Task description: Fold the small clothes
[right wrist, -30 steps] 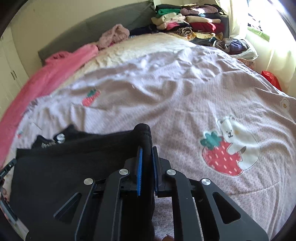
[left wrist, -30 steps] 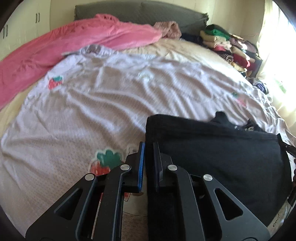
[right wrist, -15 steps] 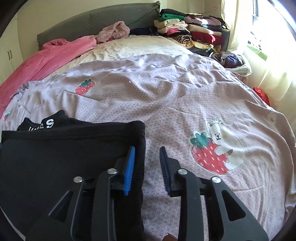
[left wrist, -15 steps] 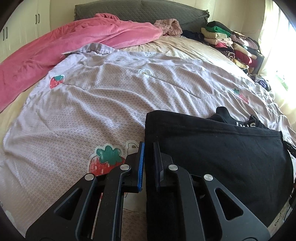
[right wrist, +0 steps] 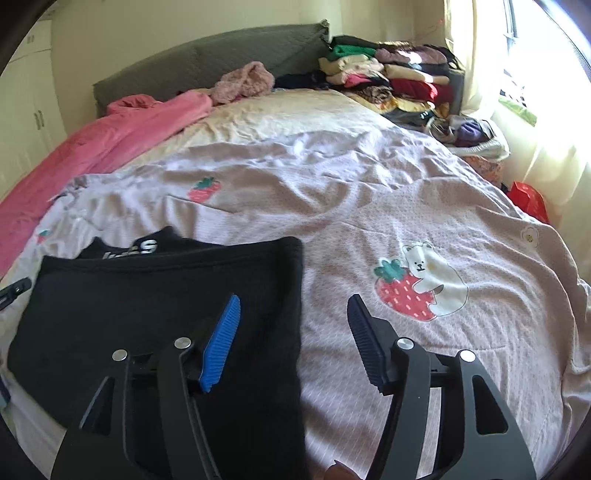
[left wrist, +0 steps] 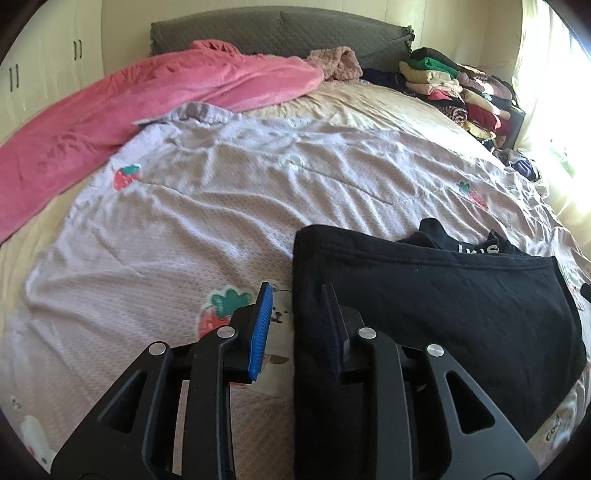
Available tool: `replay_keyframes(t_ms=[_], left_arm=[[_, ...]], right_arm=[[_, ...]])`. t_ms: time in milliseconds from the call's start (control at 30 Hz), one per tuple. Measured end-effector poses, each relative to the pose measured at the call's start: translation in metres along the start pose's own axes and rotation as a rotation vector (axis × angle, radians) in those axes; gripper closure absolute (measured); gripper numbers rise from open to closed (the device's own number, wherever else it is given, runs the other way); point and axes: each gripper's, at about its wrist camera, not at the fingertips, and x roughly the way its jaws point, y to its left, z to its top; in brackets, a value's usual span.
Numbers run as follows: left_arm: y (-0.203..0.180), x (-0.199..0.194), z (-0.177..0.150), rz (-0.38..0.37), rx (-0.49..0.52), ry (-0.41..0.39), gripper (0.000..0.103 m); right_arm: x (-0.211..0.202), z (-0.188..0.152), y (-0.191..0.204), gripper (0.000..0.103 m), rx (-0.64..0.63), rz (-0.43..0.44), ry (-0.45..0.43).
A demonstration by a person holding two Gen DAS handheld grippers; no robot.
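Observation:
A black garment (left wrist: pixel 443 306) lies folded flat on the lilac strawberry-print quilt (left wrist: pixel 207 206). It also shows in the right wrist view (right wrist: pixel 159 295), with white lettering at its far edge. My left gripper (left wrist: pixel 295 291) is open and straddles the garment's left edge, gripping nothing. My right gripper (right wrist: pixel 293 301) is wide open over the garment's right edge, also empty. The blue pad (right wrist: pixel 221 343) hangs above the black cloth.
A pink blanket (left wrist: pixel 110 110) lies along the far left of the bed. Stacked folded clothes (left wrist: pixel 454 88) stand at the far right by the grey headboard (left wrist: pixel 280 33). A red bag (right wrist: pixel 528 199) sits beside the bed under the window.
Both grippers have let go of the black garment: the right opened first and is now wider, the left opened in the last half second. The garment has settled flat on the quilt.

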Motion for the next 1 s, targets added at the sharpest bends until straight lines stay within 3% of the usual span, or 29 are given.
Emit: replay_keyframes(t_ms=[233, 400, 600, 700, 1000], left_arm=[[-0.018, -0.039, -0.005, -0.057, 0.038, -0.032, 0.076], [-0.046, -0.051, -0.026, -0.124, 0.099, -0.003, 0.068], [-0.064, -0.031, -0.06, -0.109, 0.181, 0.123, 0.061], [-0.062, -0.03, -0.07, -0.102, 0.165, 0.131, 0.06], [-0.063, -0.048, -0.074, -0.122, 0.154, 0.112, 0.059]], right_arm=[[-0.031, -0.018, 0.04, 0.043, -0.088, 0.109, -0.021], [-0.038, -0.035, 0.07, 0.043, -0.146, 0.184, 0.011], [-0.022, -0.055, 0.079, 0.043, -0.18, 0.152, 0.113], [-0.011, -0.066, 0.068, 0.043, -0.141, 0.14, 0.164], [-0.024, -0.076, 0.058, 0.043, -0.086, 0.145, 0.157]])
